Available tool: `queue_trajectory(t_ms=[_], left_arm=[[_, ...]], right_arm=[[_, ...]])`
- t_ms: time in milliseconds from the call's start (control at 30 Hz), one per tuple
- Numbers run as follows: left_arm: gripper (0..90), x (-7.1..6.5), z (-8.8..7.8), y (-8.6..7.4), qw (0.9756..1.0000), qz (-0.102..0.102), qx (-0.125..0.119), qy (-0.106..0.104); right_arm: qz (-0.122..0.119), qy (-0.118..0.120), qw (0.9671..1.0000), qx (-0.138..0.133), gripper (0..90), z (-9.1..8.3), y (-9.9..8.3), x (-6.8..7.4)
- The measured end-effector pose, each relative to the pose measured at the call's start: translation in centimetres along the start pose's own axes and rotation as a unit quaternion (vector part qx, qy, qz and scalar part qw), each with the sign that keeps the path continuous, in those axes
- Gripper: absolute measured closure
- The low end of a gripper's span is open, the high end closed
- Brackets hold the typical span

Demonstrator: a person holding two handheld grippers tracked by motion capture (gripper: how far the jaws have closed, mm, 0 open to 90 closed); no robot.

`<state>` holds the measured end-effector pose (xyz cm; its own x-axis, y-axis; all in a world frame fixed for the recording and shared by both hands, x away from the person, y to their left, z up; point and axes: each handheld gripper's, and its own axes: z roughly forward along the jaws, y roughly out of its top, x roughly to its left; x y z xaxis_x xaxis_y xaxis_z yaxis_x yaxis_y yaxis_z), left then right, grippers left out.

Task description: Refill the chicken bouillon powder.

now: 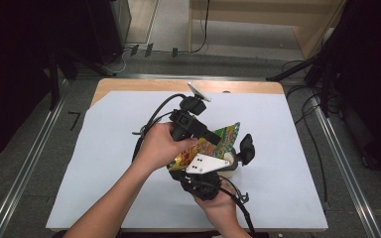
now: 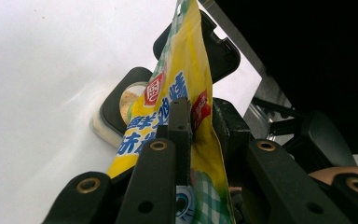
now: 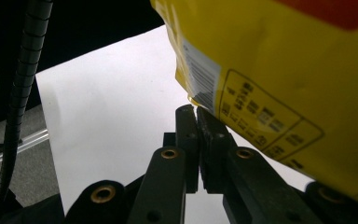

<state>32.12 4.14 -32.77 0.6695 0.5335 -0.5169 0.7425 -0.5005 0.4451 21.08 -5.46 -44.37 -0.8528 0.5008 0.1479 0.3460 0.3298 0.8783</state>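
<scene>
Over the container (image 1: 230, 163), both grippers clamp the tilted snack bag (image 1: 213, 144).

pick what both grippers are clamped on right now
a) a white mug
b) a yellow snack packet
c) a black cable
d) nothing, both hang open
b: in the left gripper view the left gripper has its jaws pressed on the yellow snack packet, and in the right gripper view the right gripper pinches the packet's bottom corner, above the open container on the table.
</scene>
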Motion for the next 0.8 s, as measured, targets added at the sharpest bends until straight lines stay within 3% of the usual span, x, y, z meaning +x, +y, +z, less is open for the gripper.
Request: queue_trajectory(t_ms=[233, 567, 800], left_arm=[[79.4, 0.51, -0.27, -0.4, 0.9999, -0.007, -0.01, -0.011], [80.5, -0.27, -0.14, 0.14, 1.0, 0.007, -0.006, 0.003], [80.4, 0.19, -0.4, -0.64, 0.9997, 0.009, -0.022, -0.009]], right_arm=[[-0.004, -0.006, 1.0, 0.002, 88.7, 0.42, -0.14, 0.26], [-0.002, -0.008, 0.9999, -0.007, 88.8, 0.16, 0.26, 0.28], [-0.012, -0.01, 0.9999, -0.004, 88.1, 0.33, -0.08, 0.41]])
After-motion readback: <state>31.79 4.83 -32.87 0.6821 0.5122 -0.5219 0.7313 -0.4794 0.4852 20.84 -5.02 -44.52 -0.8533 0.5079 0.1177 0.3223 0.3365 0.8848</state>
